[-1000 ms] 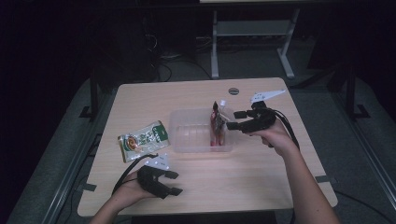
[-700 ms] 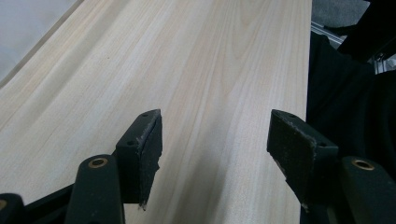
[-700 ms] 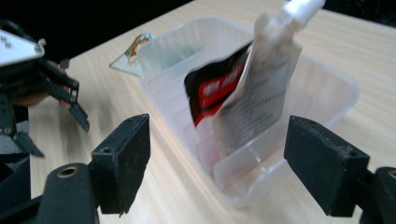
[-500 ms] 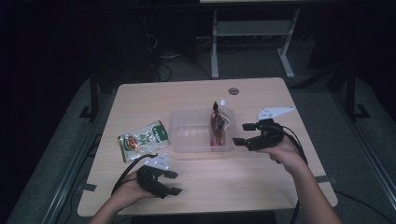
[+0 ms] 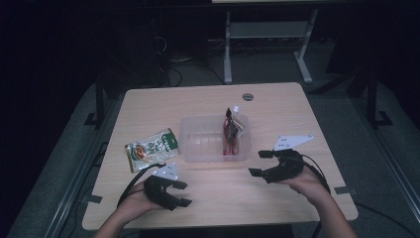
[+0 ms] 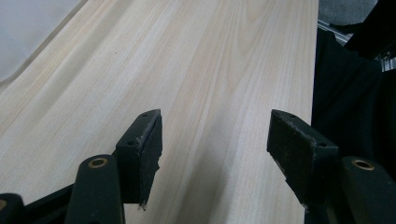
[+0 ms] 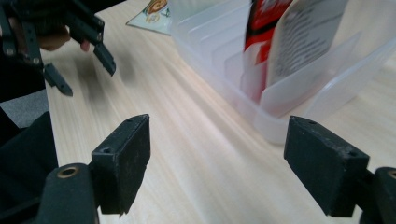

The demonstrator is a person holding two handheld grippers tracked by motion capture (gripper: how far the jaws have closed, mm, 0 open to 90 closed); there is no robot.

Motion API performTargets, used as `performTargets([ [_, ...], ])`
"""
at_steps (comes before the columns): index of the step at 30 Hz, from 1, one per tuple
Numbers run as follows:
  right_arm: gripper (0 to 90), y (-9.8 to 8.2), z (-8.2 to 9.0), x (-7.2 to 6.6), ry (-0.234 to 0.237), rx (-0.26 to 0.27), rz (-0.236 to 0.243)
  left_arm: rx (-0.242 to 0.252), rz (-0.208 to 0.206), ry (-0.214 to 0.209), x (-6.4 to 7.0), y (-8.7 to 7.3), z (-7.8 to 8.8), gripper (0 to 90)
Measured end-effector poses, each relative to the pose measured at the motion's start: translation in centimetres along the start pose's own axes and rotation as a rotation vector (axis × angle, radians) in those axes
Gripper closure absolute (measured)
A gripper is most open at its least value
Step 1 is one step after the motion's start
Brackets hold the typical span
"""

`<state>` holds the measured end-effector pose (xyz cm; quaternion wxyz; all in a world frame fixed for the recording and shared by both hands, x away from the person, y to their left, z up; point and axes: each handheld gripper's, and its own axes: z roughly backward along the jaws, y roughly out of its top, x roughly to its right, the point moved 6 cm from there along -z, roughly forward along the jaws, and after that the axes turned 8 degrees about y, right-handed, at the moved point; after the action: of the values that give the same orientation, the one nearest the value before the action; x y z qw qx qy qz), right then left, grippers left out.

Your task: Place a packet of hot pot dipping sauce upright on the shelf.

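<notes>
High view, left to right: green snack packet [image 5: 151,148] lies flat on the wooden table [image 5: 277,101], just left of the clear plastic bin [image 5: 214,140]. Below it, left gripper [image 5: 179,194] rests near the table's front edge, jaws spread, nothing between them. Bin sits mid-table with slotted dividers; red-and-white packet [image 5: 233,130] stands upright in its right end. Right gripper [image 5: 260,162] hovers just off the bin's right front corner, clear of it, jaws having just widened, spread with nothing between, pointing left. Small dark disc [image 5: 247,96] near far edge.
</notes>
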<state>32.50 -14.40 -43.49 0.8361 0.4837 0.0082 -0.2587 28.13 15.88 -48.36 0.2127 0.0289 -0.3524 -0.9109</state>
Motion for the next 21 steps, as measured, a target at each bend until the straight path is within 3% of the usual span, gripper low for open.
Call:
performTargets([
  [4, 20.7, -1.3, -0.7, -0.8, 0.003, 0.004, -0.005, -0.003, 0.001, 0.005, -0.1, -0.1, 0.1, 35.4],
  [7, 19.9, -2.5, -1.5, -1.1, 0.008, -0.023, -0.001, -0.002, -0.001, 0.010, -0.3, -0.1, 0.3, 35.4],
  [15, 19.9, -3.1, -3.5, -1.4, 0.040, -0.071, 0.011, 0.007, 0.026, 0.031, -1.2, -0.3, 1.2, 35.7],
  [21, 19.8, -3.4, -4.0, -1.6, 0.047, -0.093, 0.024, -0.004, 0.059, 0.090, -2.7, -0.6, 2.6, 43.5],
])
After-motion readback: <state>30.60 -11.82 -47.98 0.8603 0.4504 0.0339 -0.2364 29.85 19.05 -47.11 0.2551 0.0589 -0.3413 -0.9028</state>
